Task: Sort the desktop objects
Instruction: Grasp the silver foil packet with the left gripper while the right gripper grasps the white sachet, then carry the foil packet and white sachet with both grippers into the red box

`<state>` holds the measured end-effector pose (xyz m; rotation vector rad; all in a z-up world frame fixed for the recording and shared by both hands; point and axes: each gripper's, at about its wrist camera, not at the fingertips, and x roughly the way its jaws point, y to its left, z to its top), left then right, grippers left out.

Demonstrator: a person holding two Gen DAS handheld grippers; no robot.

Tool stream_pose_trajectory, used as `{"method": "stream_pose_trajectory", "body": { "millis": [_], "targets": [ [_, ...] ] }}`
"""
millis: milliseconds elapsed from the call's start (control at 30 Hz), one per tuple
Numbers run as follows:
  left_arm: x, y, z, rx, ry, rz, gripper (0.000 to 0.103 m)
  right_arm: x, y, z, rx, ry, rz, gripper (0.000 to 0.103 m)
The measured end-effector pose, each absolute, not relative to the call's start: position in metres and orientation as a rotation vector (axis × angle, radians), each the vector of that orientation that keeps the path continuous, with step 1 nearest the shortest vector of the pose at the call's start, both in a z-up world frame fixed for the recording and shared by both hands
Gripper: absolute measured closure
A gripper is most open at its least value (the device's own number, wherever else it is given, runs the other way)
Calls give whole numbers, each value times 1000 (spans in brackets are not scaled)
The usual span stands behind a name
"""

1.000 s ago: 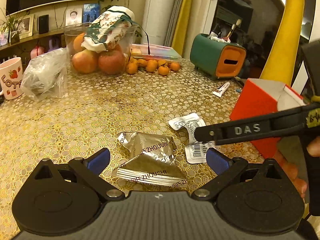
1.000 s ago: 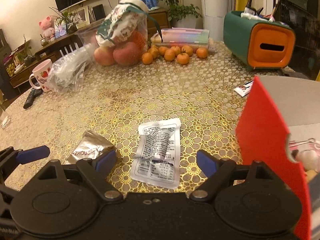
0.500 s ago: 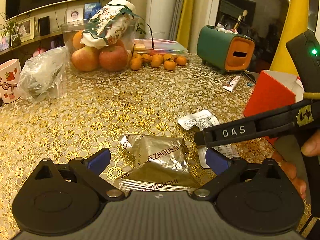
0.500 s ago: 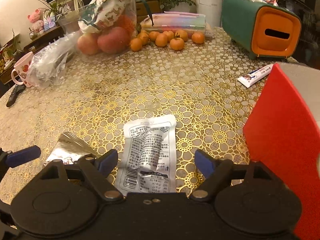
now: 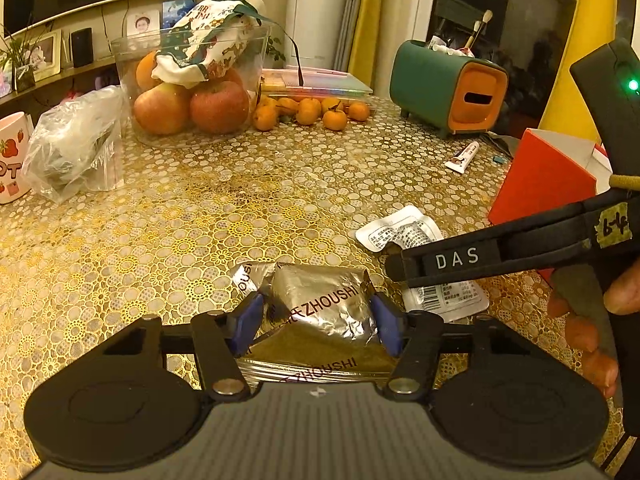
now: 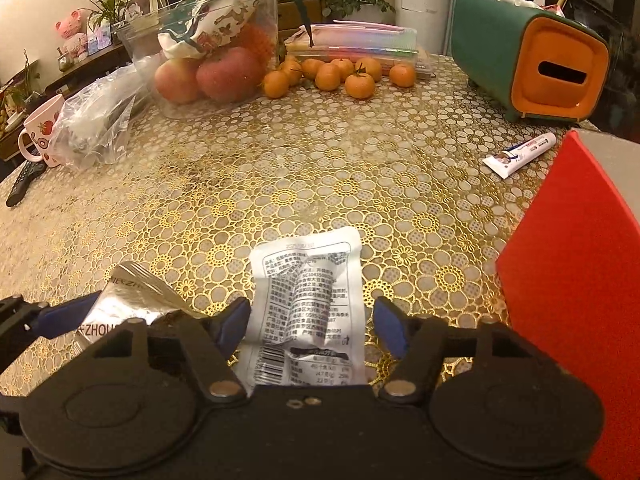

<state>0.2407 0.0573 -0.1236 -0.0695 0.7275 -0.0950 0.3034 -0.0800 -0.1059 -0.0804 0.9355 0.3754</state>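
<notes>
A crumpled silver foil packet [image 5: 324, 304] lies on the gold-patterned tablecloth [image 5: 224, 200]. My left gripper [image 5: 318, 316] has closed on it, with a blue pad touching each side. A white printed packet [image 6: 308, 300] lies to its right. My right gripper [image 6: 310, 326] has its jaws closed in on that packet's sides. The foil packet [image 6: 128, 300] and a left fingertip [image 6: 64, 314] show at the left of the right wrist view. The white packet [image 5: 404, 236] shows partly behind the right gripper's arm in the left wrist view.
A red open box [image 6: 576, 288] stands close on the right. A small tube [image 6: 520, 154] lies beyond it. At the back are a green and orange holder [image 6: 528, 48], tangerines [image 6: 340, 74], a clear fruit container [image 6: 212, 48], a plastic bag [image 6: 96, 124] and a mug [image 6: 40, 130].
Both grippers have narrowed from wide open. The left one has closed on the foil packet and the right one on the white packet. Both moved slightly forward.
</notes>
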Motion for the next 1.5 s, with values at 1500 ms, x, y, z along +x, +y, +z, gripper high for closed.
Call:
{"method": "stream_pose_trajectory", "body": {
  "millis": [1500],
  "targets": [
    [173, 52, -83, -174, 717, -78, 53, 221, -125, -58, 29, 879, 392, 43]
  ]
}}
